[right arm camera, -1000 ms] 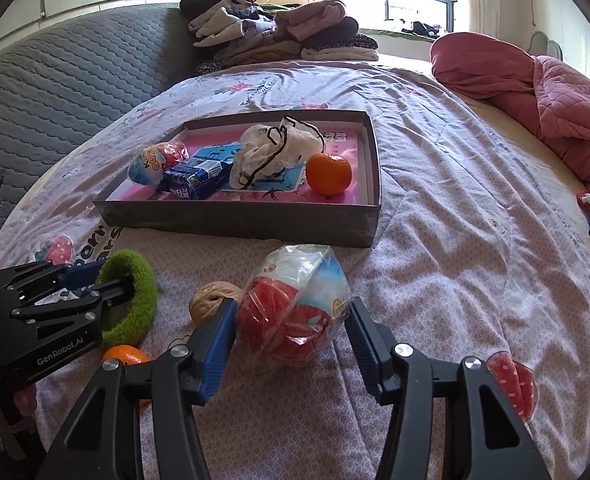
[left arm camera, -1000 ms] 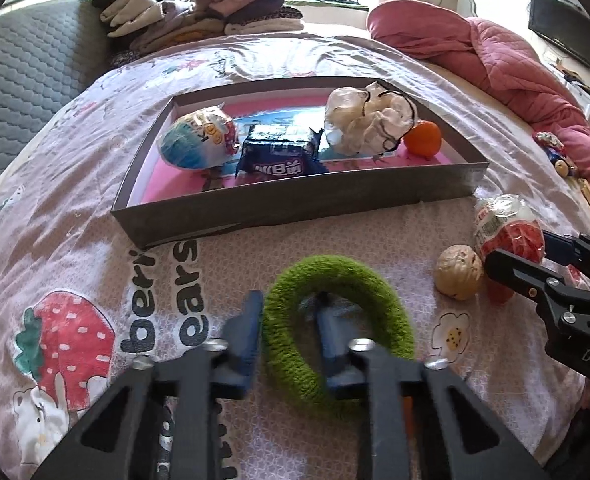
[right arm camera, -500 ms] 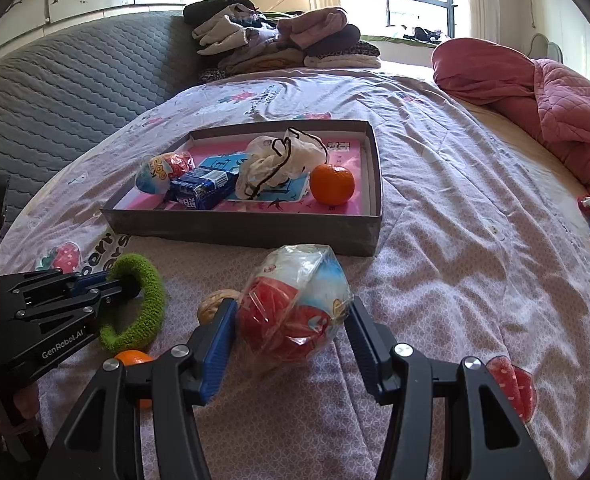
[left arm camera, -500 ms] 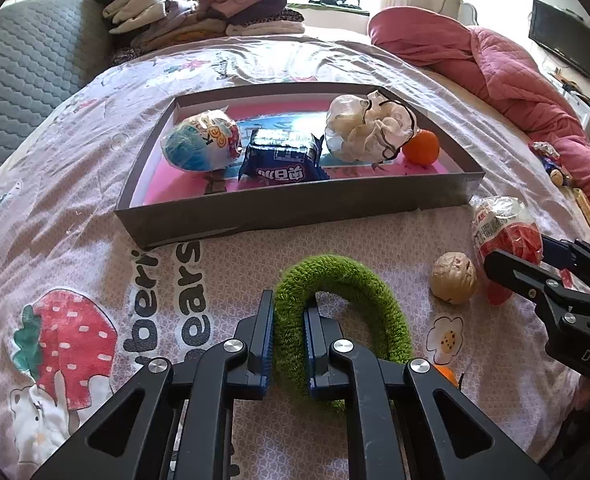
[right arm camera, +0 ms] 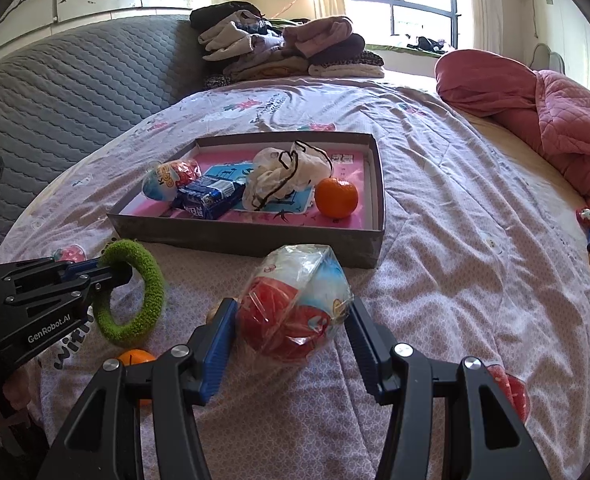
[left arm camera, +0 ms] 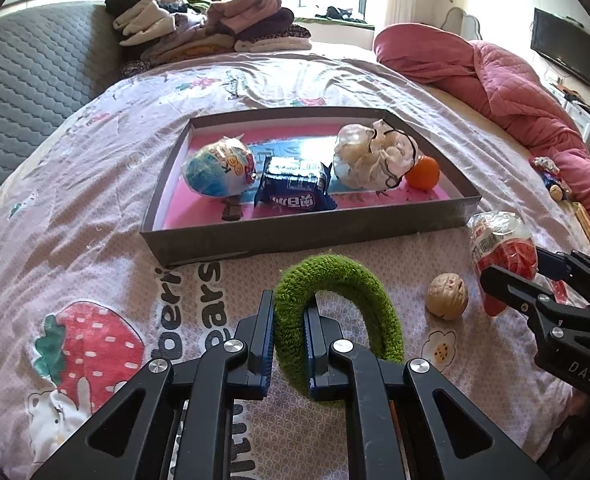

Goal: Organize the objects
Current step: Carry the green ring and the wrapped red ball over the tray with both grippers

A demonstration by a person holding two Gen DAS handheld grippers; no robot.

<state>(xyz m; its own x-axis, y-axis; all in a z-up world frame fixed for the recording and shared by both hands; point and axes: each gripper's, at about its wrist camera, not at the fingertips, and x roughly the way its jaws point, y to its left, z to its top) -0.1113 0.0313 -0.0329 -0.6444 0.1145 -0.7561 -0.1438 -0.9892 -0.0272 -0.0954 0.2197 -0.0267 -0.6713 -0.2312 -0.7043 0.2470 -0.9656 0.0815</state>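
My left gripper is shut on a fuzzy green ring and holds it lifted off the bed; it also shows in the right wrist view. My right gripper is closed around a red and white plastic-wrapped toy, also seen in the left wrist view. A grey box with a pink floor lies ahead. It holds a wrapped egg toy, a blue packet, a white plastic bag and an orange.
A walnut lies on the bedsheet between the grippers. A small orange lies under the ring. Folded clothes are stacked at the bed's far end. A pink quilt lies on the right.
My left gripper closed on the green ring and lifted it off the sheet. My right gripper kept its hold on the wrapped toy and rose slightly.
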